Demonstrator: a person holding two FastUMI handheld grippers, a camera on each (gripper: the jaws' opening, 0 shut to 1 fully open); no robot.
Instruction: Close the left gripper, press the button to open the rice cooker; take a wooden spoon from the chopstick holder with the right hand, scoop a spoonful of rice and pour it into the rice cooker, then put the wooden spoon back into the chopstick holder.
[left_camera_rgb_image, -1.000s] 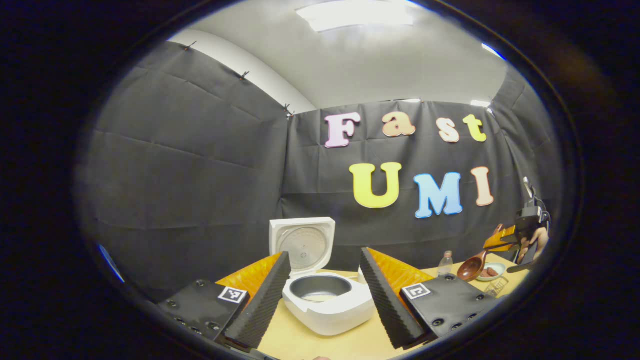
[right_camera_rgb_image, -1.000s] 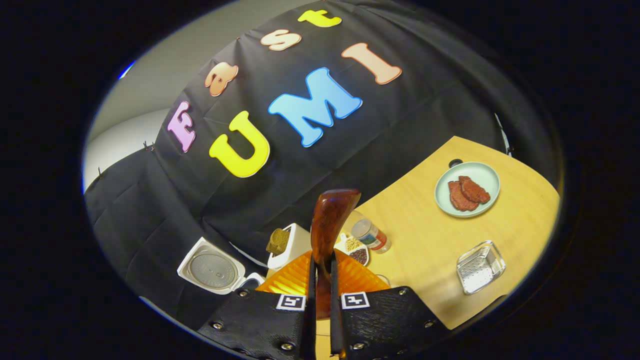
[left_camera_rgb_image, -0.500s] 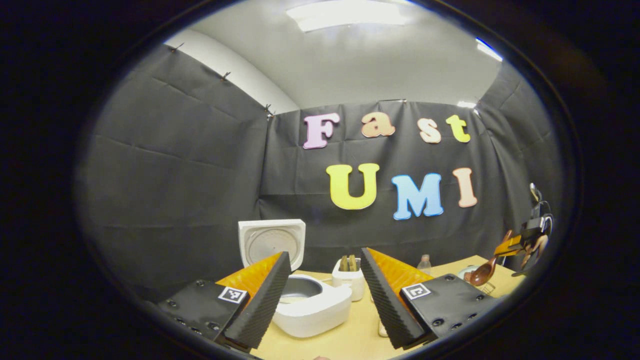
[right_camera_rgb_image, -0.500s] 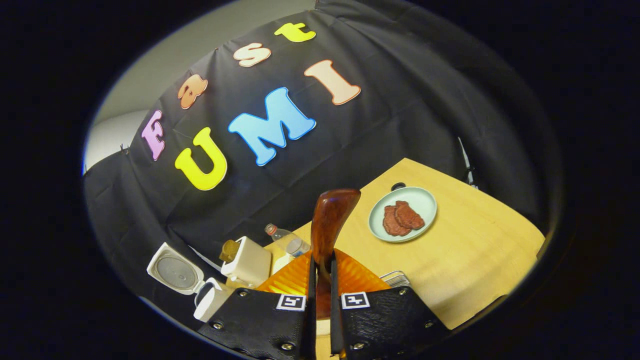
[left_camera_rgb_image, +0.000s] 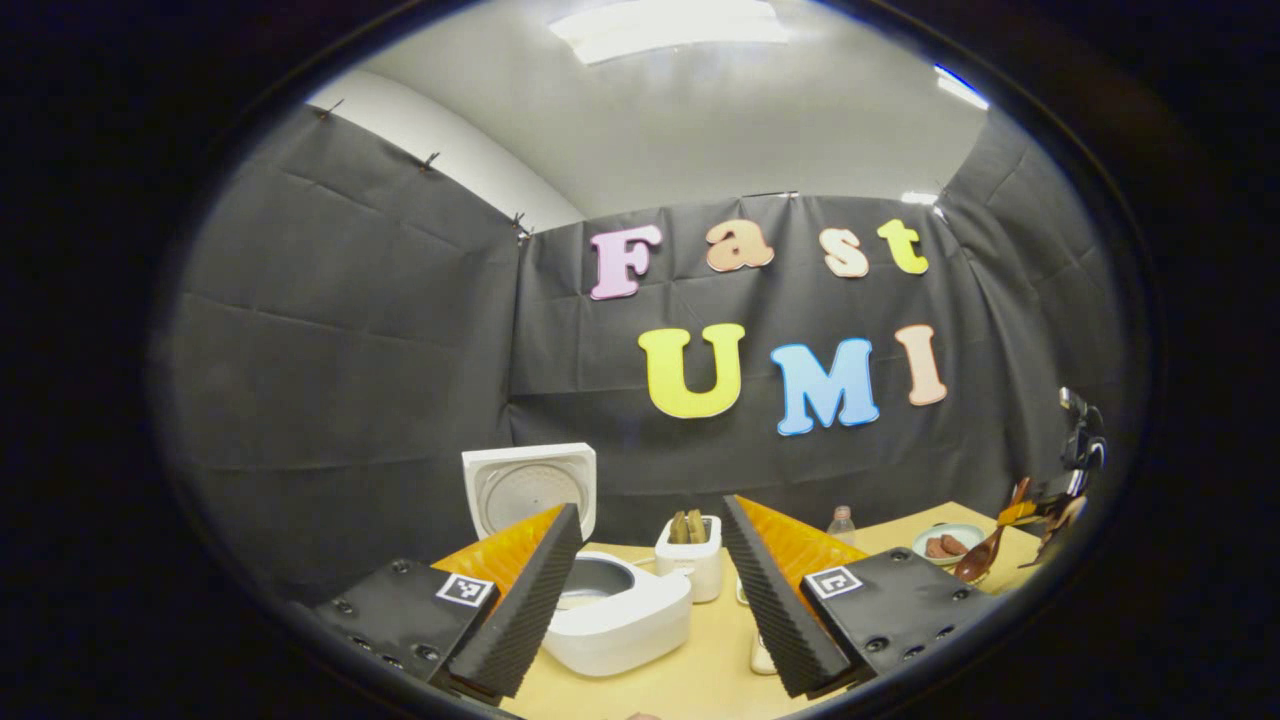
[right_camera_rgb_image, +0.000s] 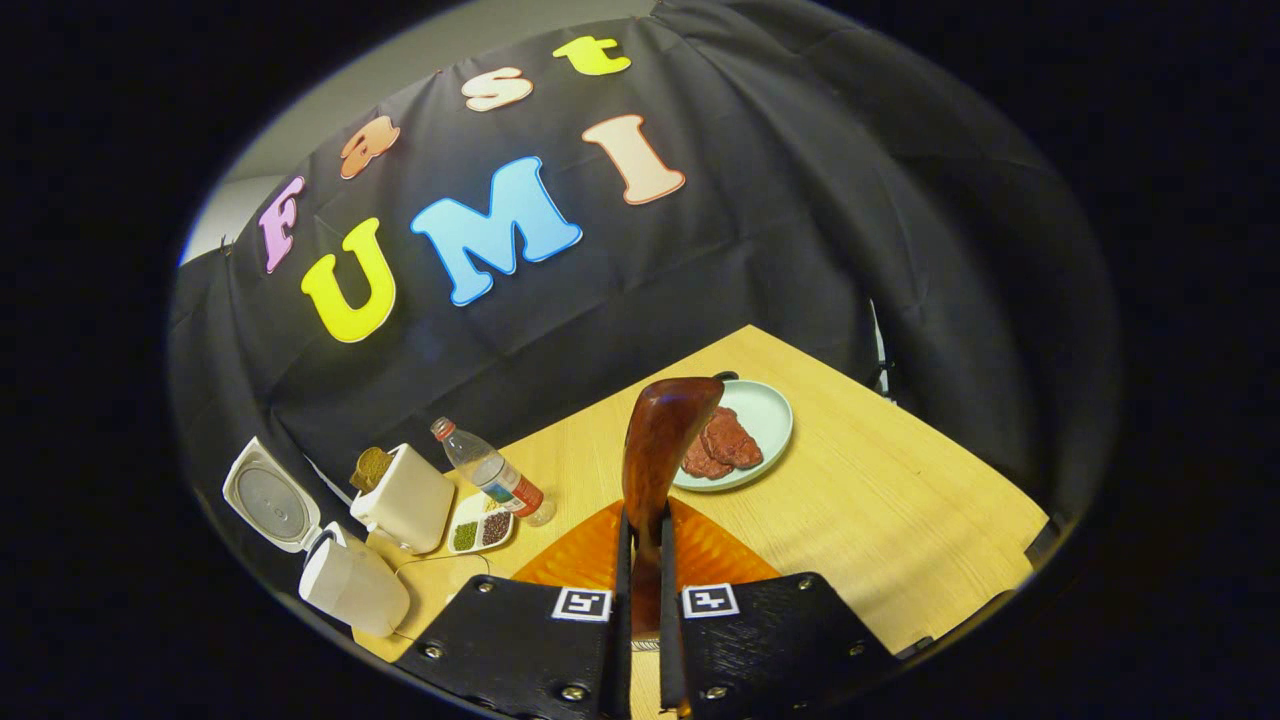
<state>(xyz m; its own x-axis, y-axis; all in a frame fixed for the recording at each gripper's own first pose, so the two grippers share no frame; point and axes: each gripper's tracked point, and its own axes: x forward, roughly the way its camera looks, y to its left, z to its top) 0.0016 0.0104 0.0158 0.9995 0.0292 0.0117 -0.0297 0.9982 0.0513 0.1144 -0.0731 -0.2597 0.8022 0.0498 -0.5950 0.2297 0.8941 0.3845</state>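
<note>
The white rice cooker (left_camera_rgb_image: 615, 620) stands on the wooden table with its lid (left_camera_rgb_image: 528, 487) raised, and it also sits low at the left of the right gripper view (right_camera_rgb_image: 352, 585). My left gripper (left_camera_rgb_image: 645, 590) is open above the table in front of the cooker, holding nothing. The white chopstick holder (left_camera_rgb_image: 690, 560) stands just right of the cooker, also seen from the other side (right_camera_rgb_image: 405, 497). My right gripper (right_camera_rgb_image: 640, 560) is shut on the dark wooden spoon (right_camera_rgb_image: 662, 440), whose bowl points forward over the table. Far right in the left gripper view, that spoon (left_camera_rgb_image: 978, 562) hangs above the table.
A pale green plate (right_camera_rgb_image: 768, 420) with brown food lies behind the spoon's bowl. A plastic bottle (right_camera_rgb_image: 490, 472) lies beside a small divided dish of grains (right_camera_rgb_image: 478, 527) near the holder. The wooden table (right_camera_rgb_image: 900, 510) stretches right to its edges.
The right gripper swung right and down with the spoon, so the plate now sits behind its bowl and the metal tray has left view. The left gripper shifted slightly; the cooker appears smaller.
</note>
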